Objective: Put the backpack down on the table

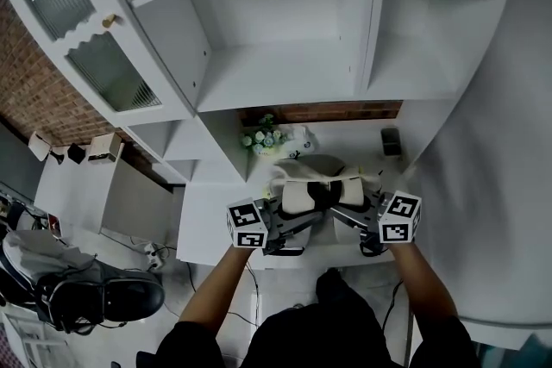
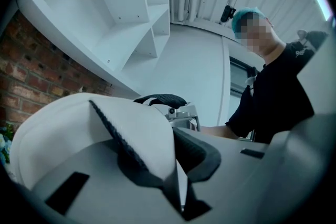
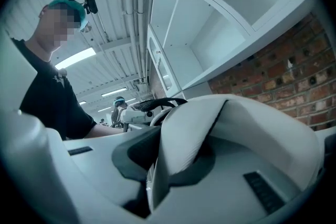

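In the head view, the pale backpack (image 1: 312, 182) hung low over the table (image 1: 207, 224), with the left gripper (image 1: 293, 228) and right gripper (image 1: 349, 215) at the table's near edge. In the left gripper view, the jaws were clamped on backpack fabric. In the right gripper view, the jaws likewise pinched a fold.

Ahead of me stands a white shelf unit (image 1: 285, 73), flowers (image 1: 261, 139) beneath it, a small dark box (image 1: 391, 141) further right.

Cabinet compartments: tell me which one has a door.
The left one: its glass-paned door, with a small knob, stands swung open. The middle compartment and right compartment are plain open shelves without doors.
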`<state>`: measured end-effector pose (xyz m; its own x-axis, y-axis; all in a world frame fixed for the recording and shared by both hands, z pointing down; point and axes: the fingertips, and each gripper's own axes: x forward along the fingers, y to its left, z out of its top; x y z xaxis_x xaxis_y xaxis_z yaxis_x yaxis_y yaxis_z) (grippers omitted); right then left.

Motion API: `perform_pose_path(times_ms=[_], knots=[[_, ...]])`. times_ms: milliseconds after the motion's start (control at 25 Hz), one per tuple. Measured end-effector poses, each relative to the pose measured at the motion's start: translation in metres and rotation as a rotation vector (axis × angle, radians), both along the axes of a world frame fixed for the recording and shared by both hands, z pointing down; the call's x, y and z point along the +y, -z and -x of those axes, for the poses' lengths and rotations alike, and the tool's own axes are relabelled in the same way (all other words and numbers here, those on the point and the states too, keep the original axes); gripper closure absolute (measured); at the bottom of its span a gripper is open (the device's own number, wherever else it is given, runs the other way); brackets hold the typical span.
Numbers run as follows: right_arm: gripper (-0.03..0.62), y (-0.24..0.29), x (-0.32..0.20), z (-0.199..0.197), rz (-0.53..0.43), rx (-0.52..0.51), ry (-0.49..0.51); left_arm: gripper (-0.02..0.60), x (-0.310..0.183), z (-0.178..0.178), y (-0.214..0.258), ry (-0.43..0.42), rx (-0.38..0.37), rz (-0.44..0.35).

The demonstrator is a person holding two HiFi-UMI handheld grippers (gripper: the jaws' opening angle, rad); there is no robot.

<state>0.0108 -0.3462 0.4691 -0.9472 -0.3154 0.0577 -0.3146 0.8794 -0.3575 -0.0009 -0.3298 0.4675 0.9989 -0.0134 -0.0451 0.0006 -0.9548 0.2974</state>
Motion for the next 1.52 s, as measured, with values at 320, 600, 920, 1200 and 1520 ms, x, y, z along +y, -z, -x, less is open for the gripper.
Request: perform_pose_path(times_ms=[320, 600, 920, 1200, 1520], knots=[[0.537, -0.022, -0.008, 0.001, 0.041, -0.024, -0.038, 0.528, -0.012, -0.003, -0.025, 0.025, -0.058, 0.03], [0.533, -0.039, -0.016, -0.001, 0.038, -0.018, 0.003, 0.528, -0.022, -0.006, -0.042, 0.042, -0.058, 0.057], [0.522, -0.05, -0.026, -0.006, 0.058, -0.018, 0.01, 0.527, -0.031, -0.012, -0.048, 0.061, -0.038, 0.067], [0.485, -0.046, -0.021, -0.002, 0.065, -0.001, 0.032, 0.519, -0.034, -0.002, -0.033, 0.071, 0.046, 0.07], [0.436, -0.049, -0.022, -0.013, 0.085, 0.056, -0.001, 0.456, -0.042, 0.013, -0.041, 0.161, 0.023, 0.062]])
